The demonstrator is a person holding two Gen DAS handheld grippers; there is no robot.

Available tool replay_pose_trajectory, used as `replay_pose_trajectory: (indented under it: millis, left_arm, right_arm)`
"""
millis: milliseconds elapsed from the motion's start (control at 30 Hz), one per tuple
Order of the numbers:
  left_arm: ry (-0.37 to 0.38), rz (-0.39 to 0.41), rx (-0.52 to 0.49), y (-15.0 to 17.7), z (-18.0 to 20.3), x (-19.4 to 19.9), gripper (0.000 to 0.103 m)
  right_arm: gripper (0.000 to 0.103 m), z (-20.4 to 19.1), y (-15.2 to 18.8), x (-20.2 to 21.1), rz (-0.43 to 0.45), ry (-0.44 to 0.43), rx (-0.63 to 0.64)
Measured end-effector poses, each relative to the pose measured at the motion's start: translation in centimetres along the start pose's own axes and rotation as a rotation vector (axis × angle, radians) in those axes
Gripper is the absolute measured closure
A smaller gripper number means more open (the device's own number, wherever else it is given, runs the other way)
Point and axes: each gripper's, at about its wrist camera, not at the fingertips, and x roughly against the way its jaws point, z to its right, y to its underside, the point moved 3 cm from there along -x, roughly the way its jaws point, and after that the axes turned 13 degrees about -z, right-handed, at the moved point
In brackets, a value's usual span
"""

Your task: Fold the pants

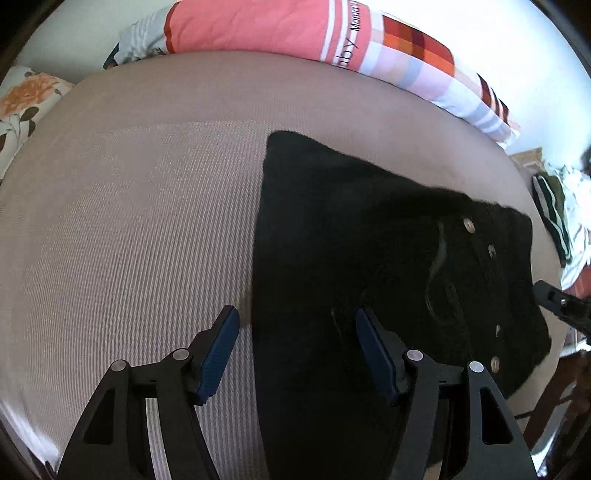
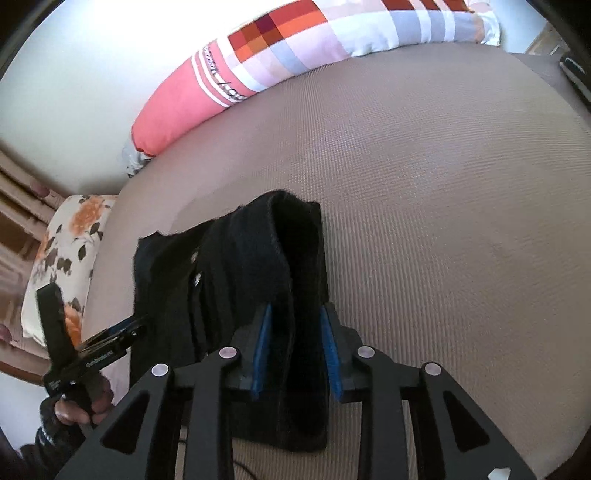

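Two hand-held grippers are mine: the left hand-held gripper hangs with its jaws spread wide over the near edge of the black pants, while the right hand-held gripper is clamped on a raised fold of the pants. Beyond both, I see the bed and a striped pink pillow along its far side.

The long pink, white-striped and checked bolster pillow at the far edge of the bed carries dark lettering on its white stripes: only "bby" and "Mana" can be read in the left wrist view; in the right wrist view it is illegible.
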Motion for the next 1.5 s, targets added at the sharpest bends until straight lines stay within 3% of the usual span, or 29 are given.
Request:
replay_pose_trajectory:
  millis: [200, 300, 400, 600, 867, 1000, 1167, 1233, 1300, 1500]
  left_arm:
    - [0.008, -0.002, -0.011, 2.1, 0.8, 0.1, 0.036]
    - [0.000, 0.008, -0.013, 2.5, 1.0, 0.3, 0.036]
    - [0.002, 0.006, -0.014, 2.7, 1.0, 0.4, 0.036]
    - [-0.009, -0.003, -0.053, 3.7, 1.2, 0.3, 0.036]
    - [-0.024, 0.004, -0.058, 3.6, 1.3, 0.2, 0.032]
    - [-0.042, 0.010, -0.058, 3.5, 1.4, 0.3, 0.032]
    - [-0.072, 0.015, -0.074, 3.5, 1.9, 0.7, 0.032]
    - [-0.077, 0.017, -0.076, 3.5, 1.9, 0.7, 0.032]
    - [-0.083, 0.025, -0.085, 3.5, 2.0, 0.8, 0.032]
    - [-0.090, 0.023, -0.083, 3.2, 1.8, 1.0, 0.032]
  right_arm:
    - [0.077, -0.3, 2.6, 0.0, -0.040, -0.047, -0.002]
    - [0.091, -0.6, 2.9, -0.1, -0.041, -0.075, 0.004]
    - [0.094, -1.3, 3.7, 0.5, -0.025, -0.030, 0.039]
    - [0.095, -0.8, 5.0, 0.2, -0.033, 0.014, 0.028]
    - [0.094, 0.2, 4.5, -0.6, -0.062, 0.011, 0.003]
    - [0.076, -0.5, 4.2, 0.0, -0.053, 0.083, 0.030]
    - [0.071, -0.9, 3.5, 0.8, -0.033, 0.122, 0.046]
    - [0.055, -1.1, 3.0, 0.9, -0.025, 0.136, 0.052]
    - [0.048, -1.1, 2.5, 0.9, -0.016, 0.144, 0.051]
    - [0.047, -1.0, 1.4, -0.6, -0.043, 0.135, 0.057]
